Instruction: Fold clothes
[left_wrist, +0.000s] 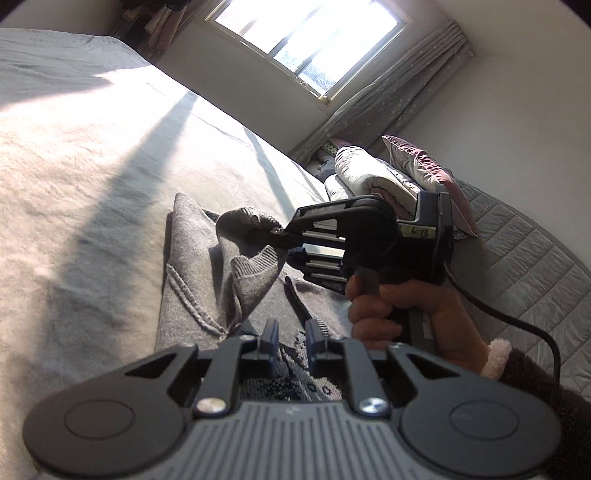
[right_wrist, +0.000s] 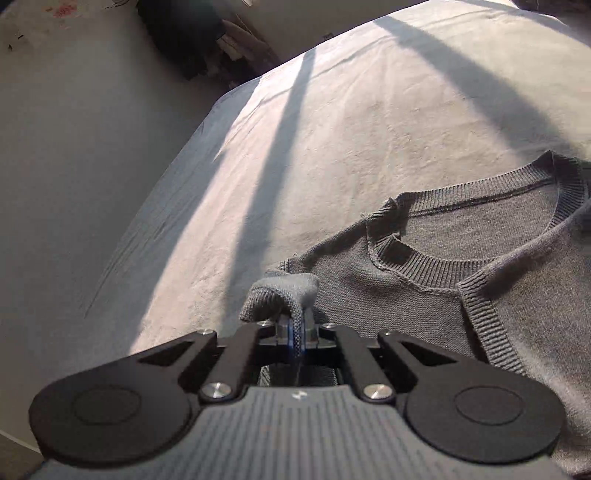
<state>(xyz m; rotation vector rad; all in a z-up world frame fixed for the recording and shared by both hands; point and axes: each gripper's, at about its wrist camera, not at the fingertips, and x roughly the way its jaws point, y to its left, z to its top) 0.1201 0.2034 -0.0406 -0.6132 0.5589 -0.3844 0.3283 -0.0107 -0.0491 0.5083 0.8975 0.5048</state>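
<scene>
The right gripper (right_wrist: 295, 338) is clamped on a bunched fold of the grey knit sweater (right_wrist: 443, 295) — a pinch high enough, it seems, to carry that edge across for a fold. The left gripper (left_wrist: 291, 334) hovers over the body with its jaws slightly parted, nothing between them. The sweater lies on the pale, faintly wrinkled bed sheet (right_wrist: 332, 129) — ribbed at collar and cuff.

Both wrist cameras look forward and down, close over the grey sweater (left_wrist: 192, 266) on the bed (right_wrist: 332, 147). The left also faces the window (left_wrist: 310, 40).
</scene>
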